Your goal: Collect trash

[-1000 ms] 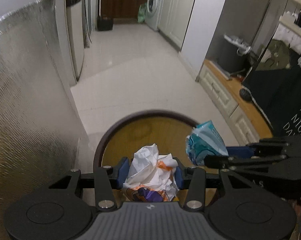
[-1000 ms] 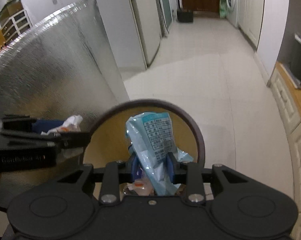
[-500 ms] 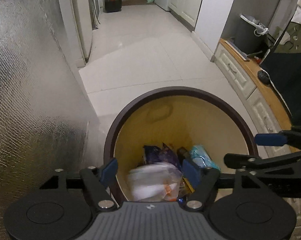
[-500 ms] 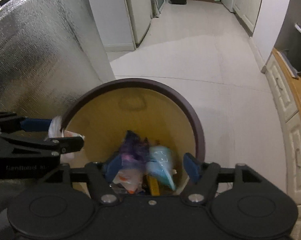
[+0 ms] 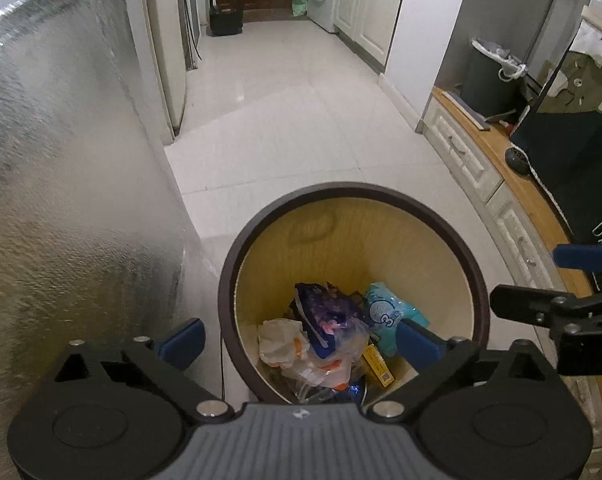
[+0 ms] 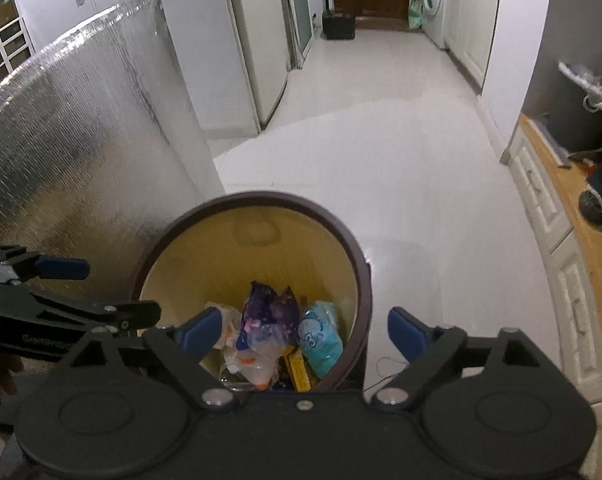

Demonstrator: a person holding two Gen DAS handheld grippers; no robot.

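Hovering over the round brown bin (image 5: 237, 264), the left gripper (image 5: 297, 338) and the right gripper (image 6: 299, 330) both point down into its mouth with fingers spreading wide and nothing between them, placed so anything let go lands inside. The trash sits at the bottom: a crumpled white wrapper (image 5: 279, 338), a purple packet (image 5: 327, 310), a teal pouch (image 5: 385, 312), and what may be a yellow box (image 6: 299, 372).
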